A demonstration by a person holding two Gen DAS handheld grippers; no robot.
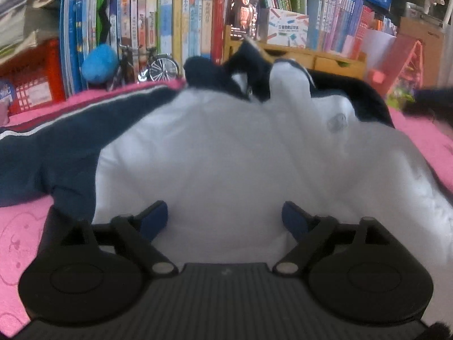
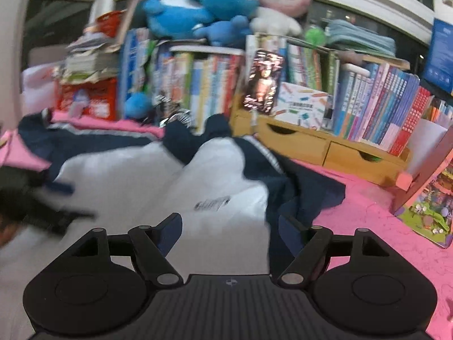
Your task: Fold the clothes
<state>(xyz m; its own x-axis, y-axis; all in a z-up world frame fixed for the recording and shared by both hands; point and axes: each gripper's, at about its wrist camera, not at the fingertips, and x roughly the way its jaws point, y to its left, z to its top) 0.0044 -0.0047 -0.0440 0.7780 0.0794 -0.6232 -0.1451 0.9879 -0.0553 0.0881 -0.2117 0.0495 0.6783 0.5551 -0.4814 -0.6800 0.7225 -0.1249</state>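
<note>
Hovering over jacket (image 1: 215,147) spread mid-blanket (image 1: 25,238), sleeves toward far-edge books (image 1: 175,19); left gripper (image 1: 225,216) and right gripper (image 2: 229,228) gaping, empty, presumably poised to fold.

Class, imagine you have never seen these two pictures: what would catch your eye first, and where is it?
First, the white and navy jacket spread across the pink cover, filling the middle of both views. Next, the blue and pink plush toys piled on top of the crowded bookshelf behind it. Both the left gripper and right gripper stand open over the cloth.
</note>
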